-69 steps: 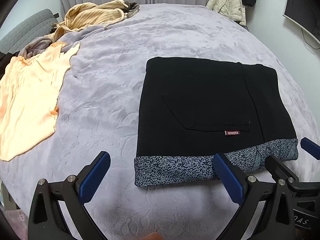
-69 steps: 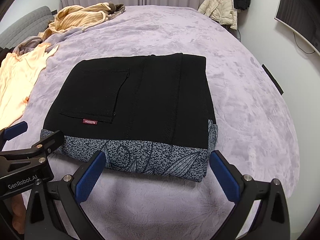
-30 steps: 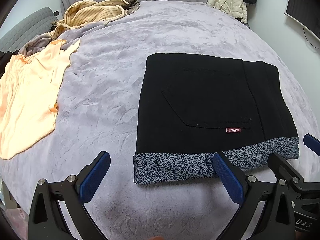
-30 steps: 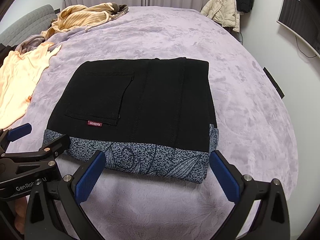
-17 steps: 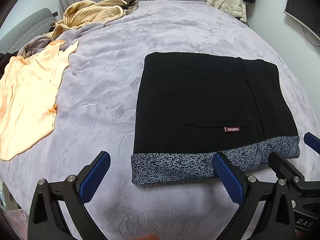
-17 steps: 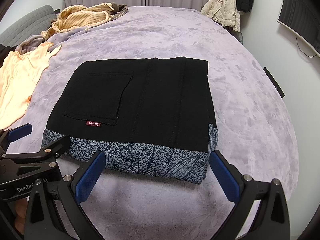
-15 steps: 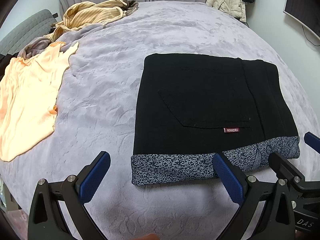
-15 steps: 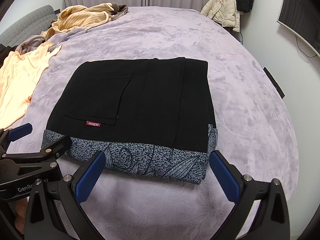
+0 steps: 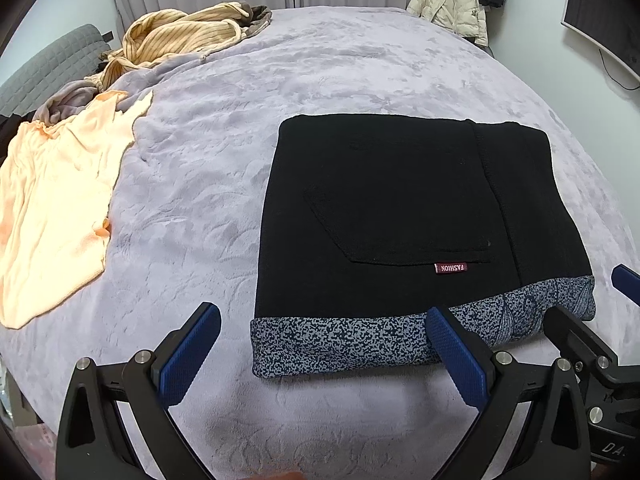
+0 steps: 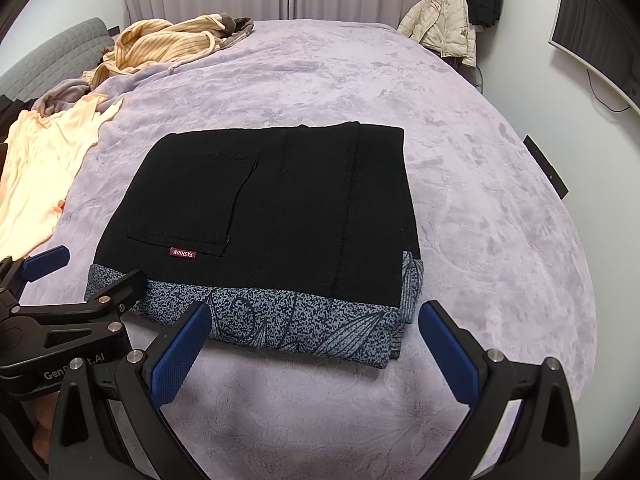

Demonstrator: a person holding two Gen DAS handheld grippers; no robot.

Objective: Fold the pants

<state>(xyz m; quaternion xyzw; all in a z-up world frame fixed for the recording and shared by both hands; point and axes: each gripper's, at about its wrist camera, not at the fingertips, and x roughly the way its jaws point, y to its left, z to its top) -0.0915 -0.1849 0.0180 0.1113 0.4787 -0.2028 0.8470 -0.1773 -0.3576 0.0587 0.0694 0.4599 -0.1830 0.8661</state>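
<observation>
The black pants point(image 9: 400, 208) lie folded into a flat rectangle on the lilac bed cover point(image 9: 192, 208), back pocket with a red label up and a blue patterned band along the near edge. They also show in the right wrist view point(image 10: 272, 208). My left gripper point(image 9: 320, 356) is open and empty, just short of the near left corner of the pants. My right gripper point(image 10: 316, 352) is open and empty, just short of the near right corner. Each gripper shows at the edge of the other's view.
A peach garment point(image 9: 52, 200) lies flat on the left of the bed. A heap of striped yellow clothes point(image 9: 180, 36) sits at the far left. A cream jacket point(image 10: 444, 24) hangs by the far right wall, and a monitor point(image 10: 600, 36) is on the right wall.
Both grippers have held nearly still, open over the near edge of the pants. The views shift only slightly.
</observation>
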